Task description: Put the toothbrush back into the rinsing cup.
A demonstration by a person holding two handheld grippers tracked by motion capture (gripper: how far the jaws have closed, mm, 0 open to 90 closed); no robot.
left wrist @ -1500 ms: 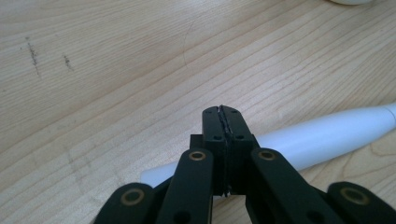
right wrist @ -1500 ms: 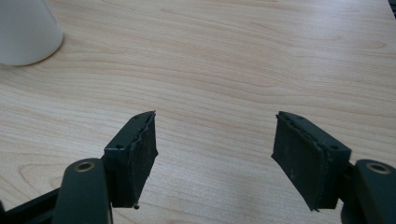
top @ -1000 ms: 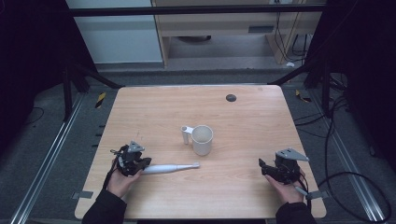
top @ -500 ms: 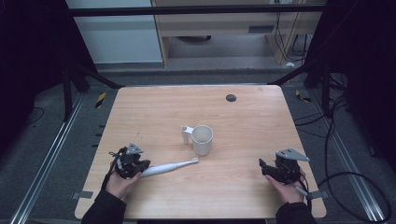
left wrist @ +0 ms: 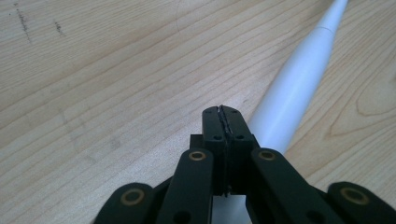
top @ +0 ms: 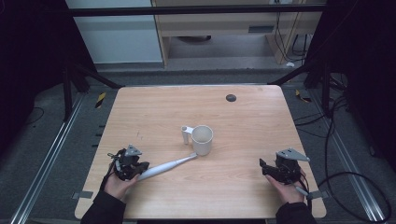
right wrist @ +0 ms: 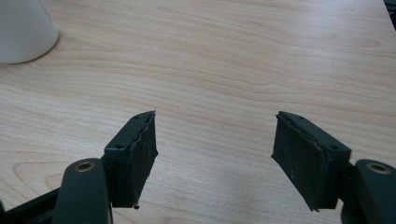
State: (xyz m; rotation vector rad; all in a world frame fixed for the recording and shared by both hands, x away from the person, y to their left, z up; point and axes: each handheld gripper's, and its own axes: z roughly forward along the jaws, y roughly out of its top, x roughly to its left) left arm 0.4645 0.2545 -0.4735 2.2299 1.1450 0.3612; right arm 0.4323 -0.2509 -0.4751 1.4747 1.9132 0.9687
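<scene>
The white toothbrush [top: 166, 167] lies on the wooden table [top: 243, 121], its far end touching the mug [top: 201, 139]. My left gripper [left wrist: 223, 119] sits over its handle end, jaws pressed together above it, not gripping. My right gripper [right wrist: 215, 154] rests well apart, jaws wide with nothing between.

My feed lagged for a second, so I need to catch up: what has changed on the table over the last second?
The white toothbrush has pivoted: its far tip swung away from the person, toward the base of the mug. Its near end stayed at the left gripper, whose jaws are shut as before. The mug, the right gripper with its open jaws, and both hands kept their places.
</scene>
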